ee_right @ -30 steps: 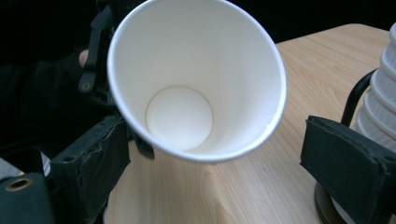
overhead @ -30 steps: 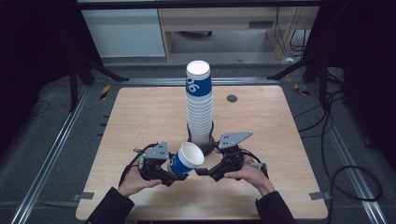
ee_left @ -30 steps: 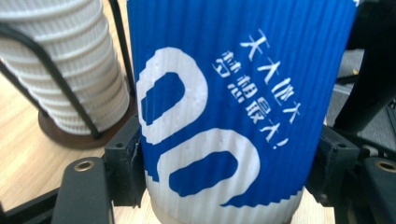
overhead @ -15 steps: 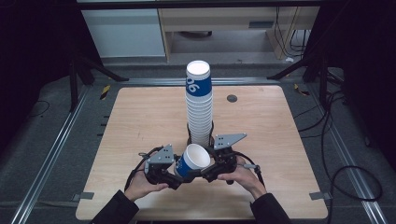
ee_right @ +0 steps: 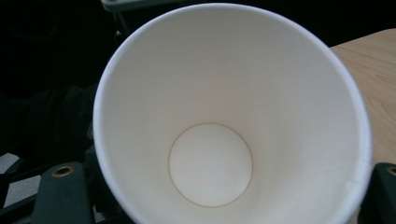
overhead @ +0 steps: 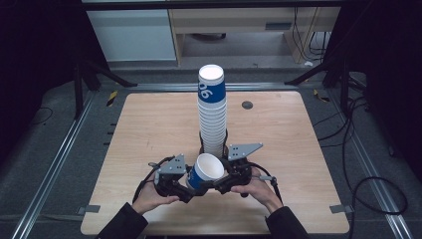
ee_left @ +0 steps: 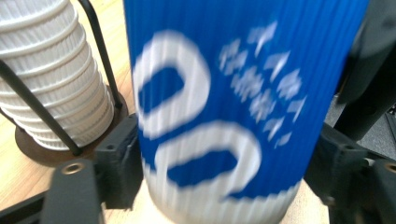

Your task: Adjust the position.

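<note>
A blue and white paper cup (overhead: 204, 172) is held low over the table's front, tilted with its mouth toward the right. My left gripper (overhead: 185, 181) is shut on its ribbed blue side (ee_left: 224, 116), one jaw on each flank. My right gripper (overhead: 225, 180) faces straight into the cup's white inside (ee_right: 224, 140). Its jaws stand wide, one on each side of the round, undented rim. A tall stack of the same cups (overhead: 212, 112) stands in a black wire holder (ee_left: 56, 135) just behind both grippers.
The wooden table (overhead: 149, 124) has a small dark disc (overhead: 247, 105) at its back right. Metal rails (overhead: 64, 149) run along both sides, and cables (overhead: 363, 164) lie on the floor to the right. A hand (overhead: 154, 196) holds each gripper.
Both grippers have drawn together near the table's front. The right one has come in around the cup's mouth, and the cup has shifted slightly toward the person.
</note>
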A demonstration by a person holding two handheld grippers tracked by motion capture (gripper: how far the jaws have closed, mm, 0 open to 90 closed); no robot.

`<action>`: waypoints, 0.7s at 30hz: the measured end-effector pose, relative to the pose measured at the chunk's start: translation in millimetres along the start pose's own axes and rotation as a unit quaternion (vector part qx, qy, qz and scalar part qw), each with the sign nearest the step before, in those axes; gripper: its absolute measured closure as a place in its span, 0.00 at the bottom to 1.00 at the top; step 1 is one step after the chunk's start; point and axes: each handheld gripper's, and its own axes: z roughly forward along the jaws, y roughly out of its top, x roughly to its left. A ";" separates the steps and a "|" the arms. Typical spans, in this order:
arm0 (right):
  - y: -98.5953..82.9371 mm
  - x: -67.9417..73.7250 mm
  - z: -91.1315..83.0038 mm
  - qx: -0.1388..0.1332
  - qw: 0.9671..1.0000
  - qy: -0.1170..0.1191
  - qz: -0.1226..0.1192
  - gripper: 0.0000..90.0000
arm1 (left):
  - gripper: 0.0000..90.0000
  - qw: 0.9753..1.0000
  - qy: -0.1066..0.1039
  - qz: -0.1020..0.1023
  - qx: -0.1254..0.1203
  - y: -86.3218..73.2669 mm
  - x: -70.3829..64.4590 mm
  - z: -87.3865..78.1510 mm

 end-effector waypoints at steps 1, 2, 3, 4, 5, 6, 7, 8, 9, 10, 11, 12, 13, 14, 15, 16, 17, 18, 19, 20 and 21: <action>0.6 0.0 -1.4 -0.003 1.000 -0.003 -0.001 0.25 | 0.24 1.000 0.001 -0.001 0.000 -0.4 0.6 0.3; 1.5 -0.2 -3.6 -0.006 1.000 -0.006 -0.002 0.25 | 0.24 1.000 0.000 -0.003 0.002 -1.0 1.2 0.7; 2.7 -0.9 -7.0 -0.011 1.000 -0.009 -0.003 0.25 | 0.23 1.000 0.002 -0.003 0.004 -1.6 1.8 0.5; 3.6 -1.5 -10.1 -0.015 1.000 -0.013 -0.003 0.24 | 0.23 1.000 0.001 -0.005 0.005 -2.3 2.6 0.4; 4.3 -2.0 -12.6 -0.017 1.000 -0.016 -0.003 0.24 | 0.22 1.000 0.003 -0.007 0.006 -3.5 3.8 0.1; 5.2 -2.4 -16.1 -0.020 1.000 -0.023 -0.005 0.24 | 0.22 1.000 0.005 -0.010 0.009 -5.3 5.8 -0.8; 6.0 -2.7 -20.4 -0.020 0.999 -0.029 -0.007 0.24 | 0.22 1.000 0.008 -0.012 0.011 -6.9 7.4 -1.6; 6.6 -2.9 -23.6 -0.020 0.999 -0.036 -0.011 0.24 | 0.22 1.000 0.014 -0.014 0.012 -8.3 9.0 -2.7; 7.3 -3.0 -26.7 -0.020 0.999 -0.045 -0.015 0.24 | 0.22 1.000 0.016 -0.016 0.014 -9.5 11.1 -4.3; 7.8 -3.3 -29.9 -0.019 0.998 -0.051 -0.015 0.24 | 0.21 1.000 0.019 -0.020 0.012 -10.8 13.0 -5.6; 8.1 -3.7 -33.0 -0.022 0.998 -0.057 -0.015 0.24 | 0.21 0.999 0.024 -0.022 0.012 -11.8 14.8 -7.3; 8.4 -4.7 -38.4 -0.023 0.997 -0.067 -0.016 0.24 | 0.21 0.999 0.026 -0.024 0.012 -12.5 16.2 -8.5; 8.4 -4.7 -38.4 -0.023 0.997 -0.067 -0.016 0.24 | 0.21 0.999 0.033 -0.027 0.012 -13.6 18.3 -10.6; 8.4 -5.3 -42.3 -0.026 0.997 -0.077 -0.017 0.24 | 0.21 0.999 0.037 -0.030 0.011 -14.4 20.1 -12.3; 8.2 -5.8 -45.6 -0.027 0.996 -0.084 -0.017 0.24 | 0.21 0.999 0.040 -0.034 0.009 -15.2 22.2 -14.0; 7.9 -6.3 -48.8 -0.028 0.995 -0.090 -0.016 0.24 | 0.20 0.998 0.045 -0.039 0.007 -15.9 24.0 -15.7; 7.6 -6.7 -52.1 -0.029 0.995 -0.099 -0.016 0.24 | 0.20 0.998 0.050 -0.043 0.005 -16.6 25.9 -17.3; 7.2 -7.4 -55.4 -0.030 0.994 -0.105 -0.015 0.24 | 0.20 0.997 0.056 -0.047 0.003 -17.2 27.4 -19.0; 7.1 -8.2 -58.6 -0.030 0.993 -0.111 -0.012 0.24 | 0.20 0.997 0.061 -0.050 0.001 -17.5 28.8 -20.7; 7.0 -8.9 -61.7 -0.030 0.992 -0.119 -0.012 0.24 | 0.20 0.996 0.069 -0.054 -0.001 -17.8 30.2 -22.5; 6.8 -9.2 -64.7 -0.030 0.992 -0.125 -0.011 0.24 | 0.20 0.995 0.076 -0.059 -0.004 -18.2 31.7 -24.4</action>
